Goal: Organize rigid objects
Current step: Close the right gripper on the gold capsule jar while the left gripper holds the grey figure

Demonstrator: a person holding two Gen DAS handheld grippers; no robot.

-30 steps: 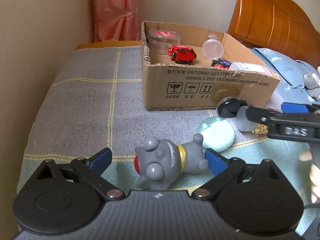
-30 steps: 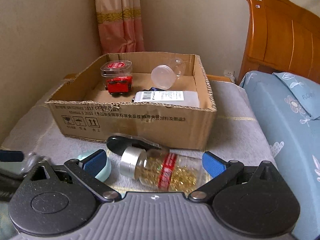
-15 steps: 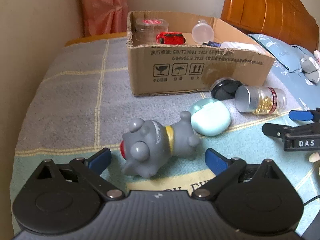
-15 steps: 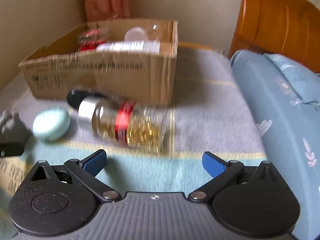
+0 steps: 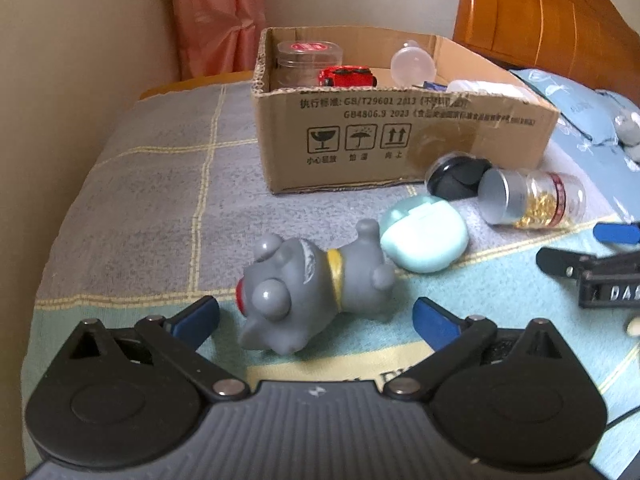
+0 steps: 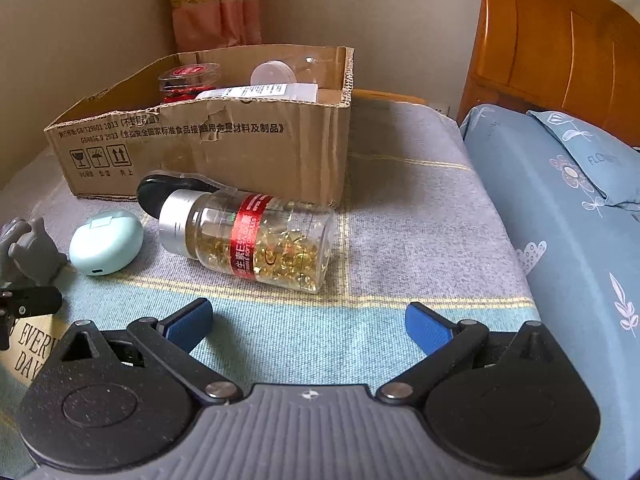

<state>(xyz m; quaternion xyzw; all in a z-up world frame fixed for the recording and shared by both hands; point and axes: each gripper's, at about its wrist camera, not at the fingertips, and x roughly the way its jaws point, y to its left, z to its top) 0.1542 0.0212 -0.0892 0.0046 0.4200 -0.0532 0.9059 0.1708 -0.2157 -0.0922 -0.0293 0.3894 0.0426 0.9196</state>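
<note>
A grey toy dog (image 5: 308,288) with a gold collar lies on its side on the bed. It sits between the blue pads of my left gripper (image 5: 316,312), whose jaws are opening and do not touch it. Beside the toy rest a mint-green case (image 5: 424,236) and a clear capsule bottle (image 6: 256,236) with a silver cap and red band. My right gripper (image 6: 308,316) stands open just short of the bottle, with nothing between its pads. A cardboard box (image 6: 208,152) behind them holds a red toy car (image 5: 348,76), jars and a white bottle.
A black round object (image 6: 160,192) leans against the box front, behind the bottle. A wall runs along the left, and a wooden headboard (image 6: 560,40) with blue pillows (image 6: 560,184) is on the right. The right gripper's fingers (image 5: 560,260) show at the left view's right edge.
My right gripper has drawn back from the capsule bottle, which was between its fingers and now lies ahead of them. The left gripper has stayed around the grey toy.
</note>
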